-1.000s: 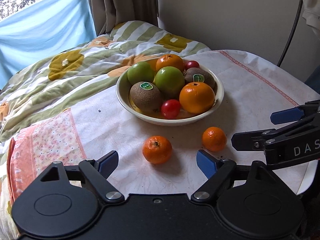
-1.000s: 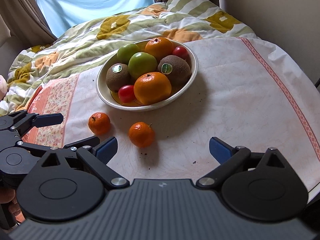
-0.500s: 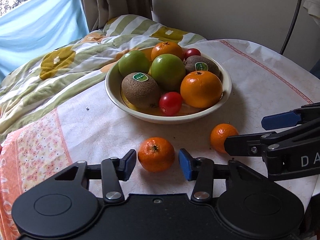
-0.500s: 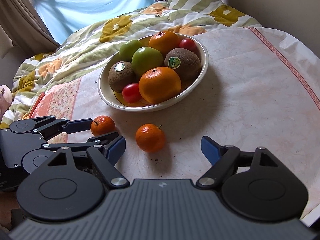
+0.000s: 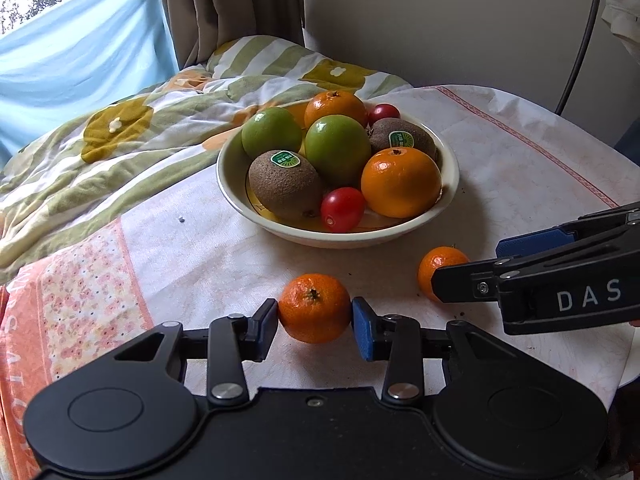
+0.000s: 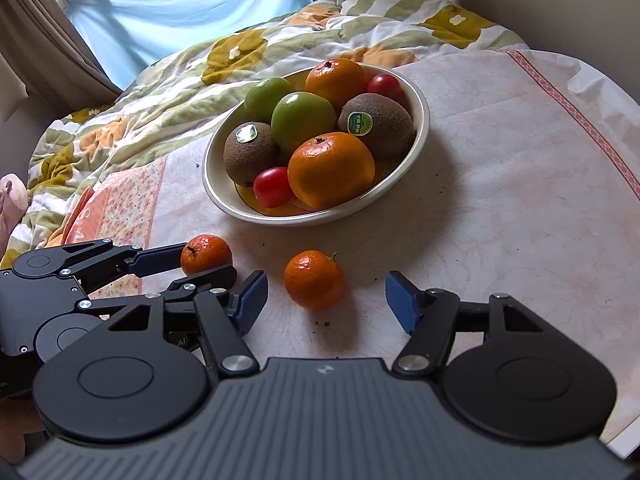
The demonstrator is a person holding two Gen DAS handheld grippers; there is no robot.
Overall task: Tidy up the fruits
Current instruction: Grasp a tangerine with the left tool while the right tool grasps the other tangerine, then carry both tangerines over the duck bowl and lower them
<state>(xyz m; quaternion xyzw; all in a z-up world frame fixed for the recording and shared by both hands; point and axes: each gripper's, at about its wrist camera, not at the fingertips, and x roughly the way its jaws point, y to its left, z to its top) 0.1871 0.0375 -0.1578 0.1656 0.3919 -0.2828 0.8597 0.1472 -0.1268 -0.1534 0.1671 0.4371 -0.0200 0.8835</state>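
Left gripper [image 5: 315, 316] pinches a mandarin [image 5: 315, 307]; right gripper [image 6: 323, 300] spread, closing around another [image 6: 314, 279] near bowl [image 5: 450, 156]

A pale cloth [image 6: 520, 184] with a thin red border stripe covers the table, its near-left corner printed with small pink flowers on orange [image 5: 76, 292]. Behind it lies a rumpled quilt [image 5: 132, 128], green-and-white striped with mustard flower patches. Further back, a light blue sheet [image 6: 192, 12] hangs across the window, with brown curtains [image 5: 224, 4] beside it. A dark cable [image 5: 580, 40] runs down the plain wall [image 5: 440, 20] on the right.
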